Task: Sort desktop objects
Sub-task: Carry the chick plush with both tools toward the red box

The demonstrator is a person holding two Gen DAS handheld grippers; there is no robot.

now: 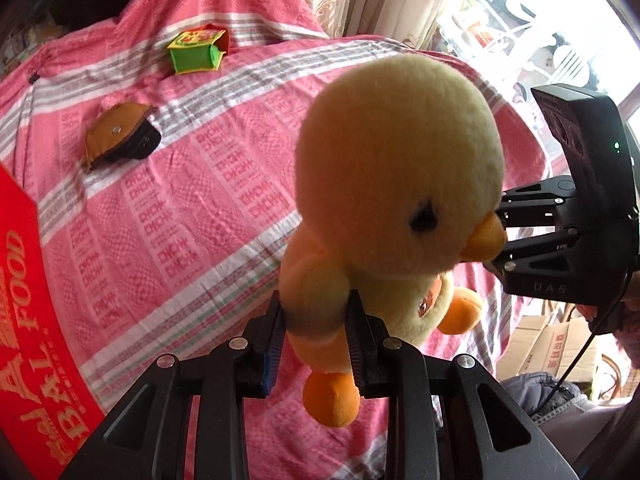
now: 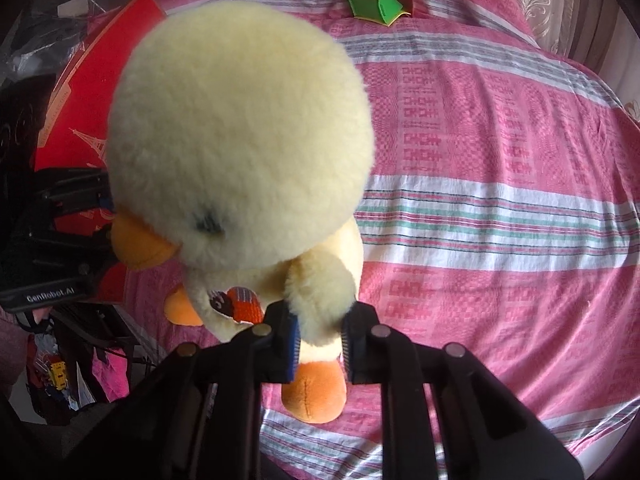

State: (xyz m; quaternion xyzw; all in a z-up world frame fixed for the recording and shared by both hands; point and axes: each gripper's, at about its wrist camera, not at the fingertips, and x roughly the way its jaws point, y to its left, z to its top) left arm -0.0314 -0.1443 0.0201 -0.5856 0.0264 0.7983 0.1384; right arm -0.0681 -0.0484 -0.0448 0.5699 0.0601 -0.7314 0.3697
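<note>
The plush duck (image 1: 400, 184) hangs above the pink striped cloth (image 1: 192, 208), a wing pinched in each nearly closed claw, left claw (image 1: 316, 344) and right claw (image 2: 320, 344); it looks light, soft and squashy, so a wing may slip out.

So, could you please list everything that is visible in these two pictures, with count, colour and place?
plush duck: one, pale yellow with orange beak and feet, held up over the cloth by both wings
cloth: one, pink with white and grey stripes, covers the surface
small box: one, green, open flap, far side of cloth
pouch: one, brown and black, lying on cloth
red box: one, red with gold lettering, at cloth's edge
cardboard boxes: brown, on floor
left hand-held gripper: black, shut on one wing
right hand-held gripper: black, shut on other wing
</note>
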